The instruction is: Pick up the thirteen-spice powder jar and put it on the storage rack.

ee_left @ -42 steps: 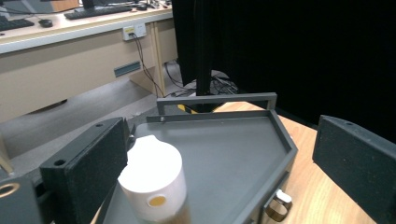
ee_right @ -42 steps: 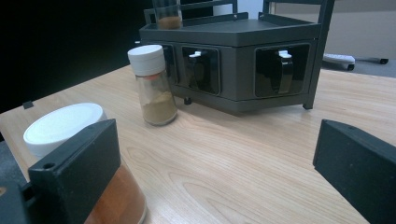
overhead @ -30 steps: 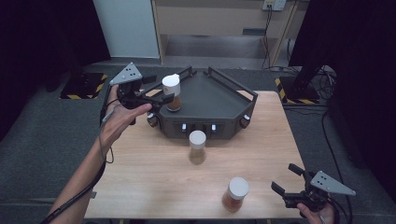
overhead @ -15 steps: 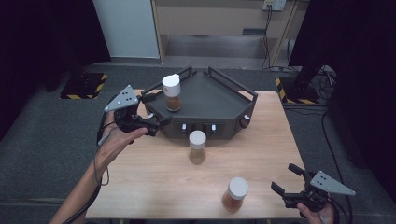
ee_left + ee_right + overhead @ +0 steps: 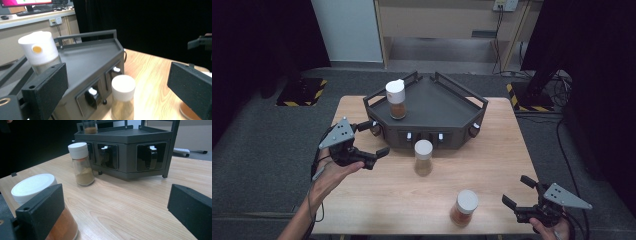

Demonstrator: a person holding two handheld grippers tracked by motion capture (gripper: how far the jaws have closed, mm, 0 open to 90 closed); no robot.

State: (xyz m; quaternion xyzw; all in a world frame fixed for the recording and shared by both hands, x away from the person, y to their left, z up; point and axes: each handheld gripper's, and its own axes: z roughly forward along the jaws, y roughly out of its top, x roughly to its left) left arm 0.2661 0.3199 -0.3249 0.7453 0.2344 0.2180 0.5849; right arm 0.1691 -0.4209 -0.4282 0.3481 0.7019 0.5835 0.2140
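Standing on the wooden table (image 5: 492, 165), toward its far edge, is a dark grey rack (image 5: 439, 107) with a railed top deck and a row of front compartments. One white-capped spice jar (image 5: 395, 99) sits upright on the deck's left portion, close to the left rail.

Left gripper (image 5: 371, 140): held over the table's left edge, level with the rack's front left corner. Jaws are spread wide and grasp nothing. In the left gripper view the deck jar (image 5: 40, 53) appears just beyond the left jaw, apart from it.

Right gripper (image 5: 521, 192): held at the table's near right corner. Jaws are spread wide and grasp nothing.

Items on the bare table:
- A slim jar (image 5: 423, 157) with a white cap, containing tan powder, stands upright just in front of the rack's middle compartments, near but not touching them. In the left gripper view this slim jar (image 5: 123, 96) lies between the jaws but farther off.
- A wide jar (image 5: 464, 207) with a white lid and orange-brown contents stands near the table's near edge, right of centre. It sits just left of the right gripper, apart from it. In the right gripper view the wide jar (image 5: 37, 195) is partly hidden behind the left jaw.

Obstructions: the slim jar stands between the rack front and the near edge.
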